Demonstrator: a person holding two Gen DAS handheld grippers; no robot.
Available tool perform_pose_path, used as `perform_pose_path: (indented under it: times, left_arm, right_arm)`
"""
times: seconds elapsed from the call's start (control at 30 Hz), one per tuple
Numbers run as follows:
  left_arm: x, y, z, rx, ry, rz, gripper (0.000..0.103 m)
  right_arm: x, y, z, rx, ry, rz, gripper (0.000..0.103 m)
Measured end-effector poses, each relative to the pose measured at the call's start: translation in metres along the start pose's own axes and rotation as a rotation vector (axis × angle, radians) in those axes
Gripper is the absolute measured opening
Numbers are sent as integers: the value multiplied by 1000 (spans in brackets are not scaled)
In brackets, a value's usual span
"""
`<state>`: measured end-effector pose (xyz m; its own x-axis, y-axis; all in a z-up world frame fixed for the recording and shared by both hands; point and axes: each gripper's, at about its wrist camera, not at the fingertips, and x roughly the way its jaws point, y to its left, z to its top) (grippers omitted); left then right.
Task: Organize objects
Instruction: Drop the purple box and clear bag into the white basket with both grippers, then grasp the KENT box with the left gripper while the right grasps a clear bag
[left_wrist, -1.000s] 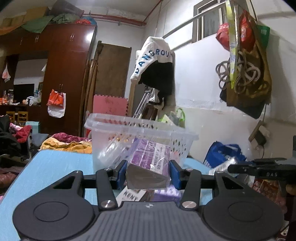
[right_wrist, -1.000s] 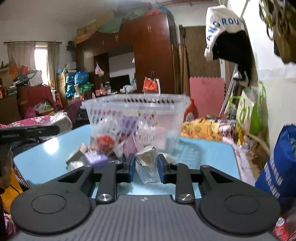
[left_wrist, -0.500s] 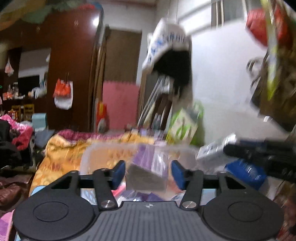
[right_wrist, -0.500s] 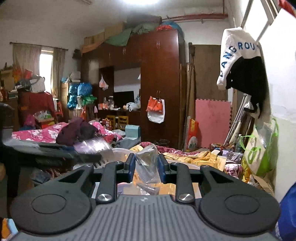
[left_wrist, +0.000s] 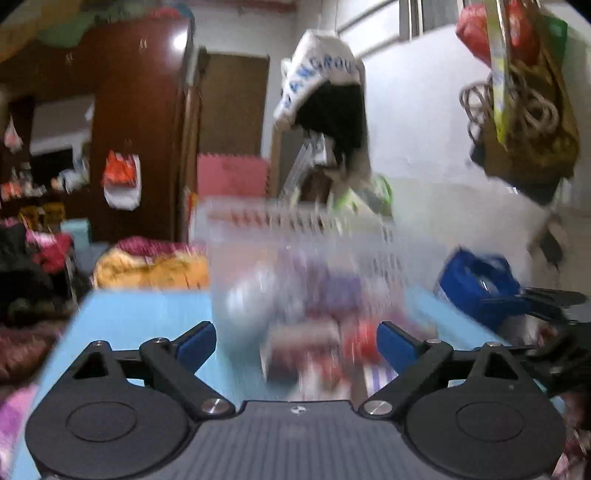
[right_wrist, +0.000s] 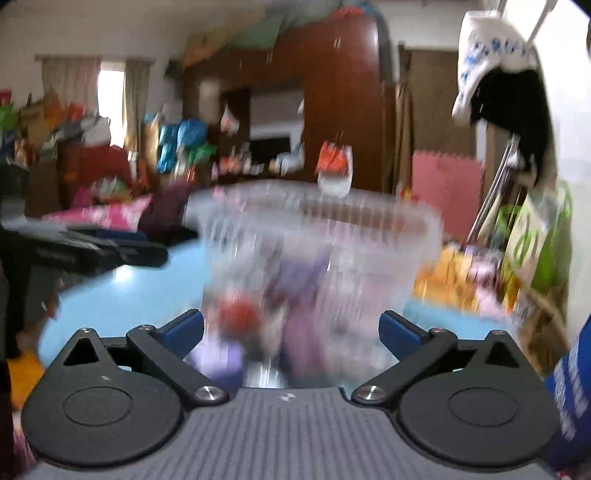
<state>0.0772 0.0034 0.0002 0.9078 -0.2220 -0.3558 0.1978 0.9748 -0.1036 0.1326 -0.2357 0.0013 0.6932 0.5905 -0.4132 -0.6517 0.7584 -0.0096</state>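
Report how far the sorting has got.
Done: several packets already sit inside the clear basket. In hand: nothing; the left hand-held gripper and right hand-held gripper are both open and empty. Left: loose packets lie on the blue table in front of the basket; blur hides how many.

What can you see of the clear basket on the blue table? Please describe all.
The basket is clear plastic with rows of slots under a thick rim. It stands upright on the blue table, ahead of both open grippers; neither touches it. Through its wall show purple, white and red packets, blurred by motion. More packets lie on the table against its near side. The right wrist view shows the same basket.
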Motion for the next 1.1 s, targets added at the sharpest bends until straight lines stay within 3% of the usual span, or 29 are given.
perform_pose_path:
  times: [0.03,0.17,0.23,0.3,0.4,0.53,0.6,0.73,0.93,1.1]
  left_arm:
    - [1,3,-7,-11,17,-1,96]
    - [14,8,-21,14,110,11,93]
    - [19,6,-19,35,129,5,93]
    - [26,5,-18,35,167,-31,93]
    - [32,2,-19,54,215,-31,90]
    - [31,-2,-26,44,228,-30,77]
    - [30,-4,-28,47,215,-32,55]
    - [23,-7,-30,60,169,-20,52]
    - [14,4,-30,-1,87,-41,45]
    - [16,2,-29,17,95,-40,44]
  right_arm:
    - [5,0,-6,0,23,-2,102]
    - [22,-6,-11,30,93,35,70]
    - [24,-8,-12,41,109,57,63]
    - [23,-9,-13,40,108,63,62]
    - [24,-10,-19,55,127,81,46]
    - [16,-6,-27,50,107,83,46]
    - [13,-7,-29,54,92,81,46]
    - [10,-7,-29,57,70,85,46]
    - [1,-10,-32,75,4,79,45]
    - [0,-13,-31,89,-13,80,45]
